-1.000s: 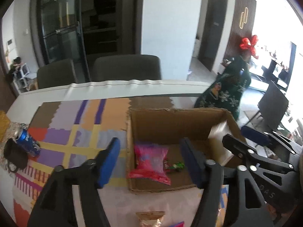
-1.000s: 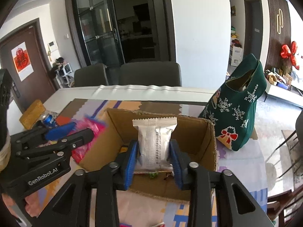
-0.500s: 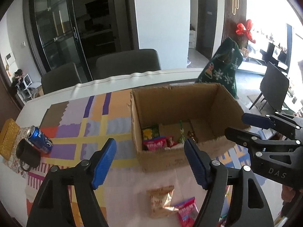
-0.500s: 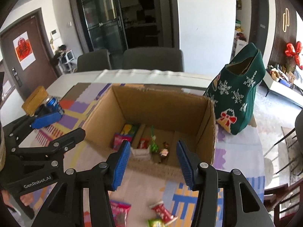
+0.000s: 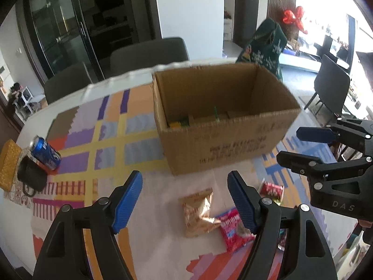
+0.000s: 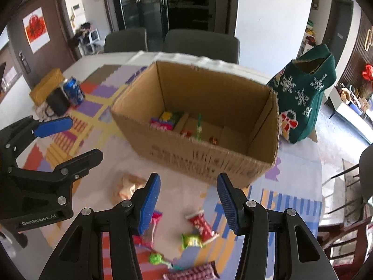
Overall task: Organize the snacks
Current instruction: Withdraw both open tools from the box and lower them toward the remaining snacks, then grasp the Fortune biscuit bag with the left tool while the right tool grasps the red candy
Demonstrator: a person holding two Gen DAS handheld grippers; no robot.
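An open cardboard box (image 5: pixel 223 126) (image 6: pixel 200 121) stands on the table with several snack packets on its floor. My left gripper (image 5: pixel 186 200) is open and empty above loose snacks in front of the box: a tan bag (image 5: pixel 199 212), a pink-red packet (image 5: pixel 230 231) and a red packet (image 5: pixel 271 189). My right gripper (image 6: pixel 187 201) is open and empty above a red wrapper (image 6: pixel 201 225), a green candy (image 6: pixel 191 240), a green lollipop (image 6: pixel 156 259) and a checked packet (image 6: pixel 193 271). The tan bag also shows in the right wrist view (image 6: pixel 127 185).
A colourful patterned mat (image 5: pixel 98 140) covers the table. A blue soda can (image 5: pixel 45 152), a black mug (image 5: pixel 30 178) and a yellow box (image 5: pixel 7 163) sit at the left. A green Christmas stocking bag (image 6: pixel 305 93) stands right of the box. Chairs ring the table.
My right gripper let go of the silver packet into the box and opened. Both grippers pulled back from over the box toward the near side, above the loose snacks.
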